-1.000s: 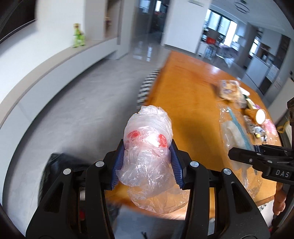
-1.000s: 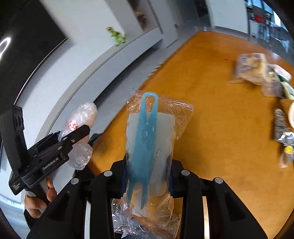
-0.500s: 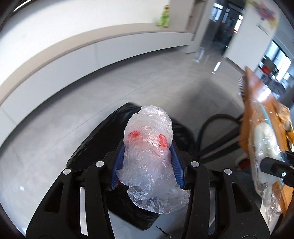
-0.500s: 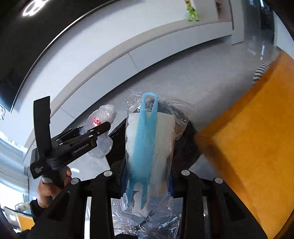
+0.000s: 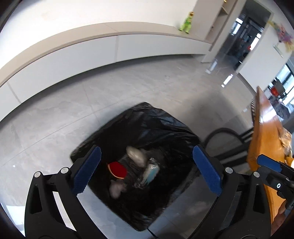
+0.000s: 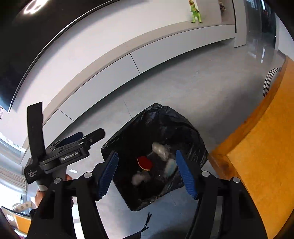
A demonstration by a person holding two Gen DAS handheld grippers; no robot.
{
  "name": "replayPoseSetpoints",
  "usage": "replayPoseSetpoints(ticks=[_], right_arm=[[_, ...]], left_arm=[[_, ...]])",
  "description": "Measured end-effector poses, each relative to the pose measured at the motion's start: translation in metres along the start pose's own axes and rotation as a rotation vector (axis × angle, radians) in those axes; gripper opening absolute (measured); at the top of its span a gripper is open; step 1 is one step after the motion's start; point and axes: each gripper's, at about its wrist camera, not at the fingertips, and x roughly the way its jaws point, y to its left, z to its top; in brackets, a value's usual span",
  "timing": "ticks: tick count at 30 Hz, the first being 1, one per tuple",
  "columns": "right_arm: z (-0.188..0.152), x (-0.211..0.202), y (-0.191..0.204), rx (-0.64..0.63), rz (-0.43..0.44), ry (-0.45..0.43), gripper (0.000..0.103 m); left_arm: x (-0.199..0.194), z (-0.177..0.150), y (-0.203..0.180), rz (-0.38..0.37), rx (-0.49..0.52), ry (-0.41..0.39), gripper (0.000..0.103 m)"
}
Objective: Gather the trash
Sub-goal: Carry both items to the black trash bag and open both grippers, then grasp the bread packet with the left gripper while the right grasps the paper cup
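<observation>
Item: bin (image 5: pixel 165 126) beside the desk (image 5: pixel 264 128). We found both wrapped bundles, earlier clamped, now lying inside it (image 5: pixel 136 156). Left claw (image 5: pixel 147 172) and right claw (image 6: pixel 147 172) were opening, nothing between. Next: more desk trash, we judged.

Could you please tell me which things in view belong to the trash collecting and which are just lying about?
Part of the job:
- black bin bag
- crumpled plastic wrap inside it
- packet with the blue piece inside it
- left gripper, jaws opening, nothing between them
- right gripper, jaws opening, nothing between them

Just lying about:
- green dinosaur toy
- wooden table
</observation>
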Motion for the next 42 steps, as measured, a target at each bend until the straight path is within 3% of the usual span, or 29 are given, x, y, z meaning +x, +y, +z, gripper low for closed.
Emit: replayPoseSetpoints(ticks=[5,10,20,25,34,36,38,42], right_arm=[[-0.015,-0.029,-0.019,0.025,0.000,-0.026,0.066],[-0.026,-0.065,-0.055,0.077,-0.056,-0.051,0.066],[-0.057,-0.170,-0.196,0.332,-0.255,-0.147,0.066],[-0.075,-0.206,-0.263,0.477,-0.336,-0.188,0.066],[-0.103,-0.263,-0.349,0.612,-0.471,-0.229,0.067],[-0.105,-0.271,-0.360,0.621,-0.513,-0.228,0.076],[-0.108,-0.277,-0.371,0.610,-0.560,-0.223,0.082],[-0.098,-0.268,-0.389,0.517,-0.653,-0.167,0.084]], left_arm=[[-0.001,0.003,-0.040,-0.034,0.084,0.005,0.097],[-0.006,0.008,-0.103,-0.117,0.178,0.014,0.097],[0.000,0.009,-0.278,-0.304,0.467,0.062,0.097],[0.011,0.006,-0.355,-0.394,0.563,0.096,0.097],[0.047,0.007,-0.468,-0.521,0.634,0.246,0.097],[0.055,0.008,-0.490,-0.541,0.649,0.276,0.097],[0.067,0.008,-0.515,-0.553,0.670,0.313,0.097],[0.088,0.006,-0.559,-0.566,0.713,0.371,0.097]])
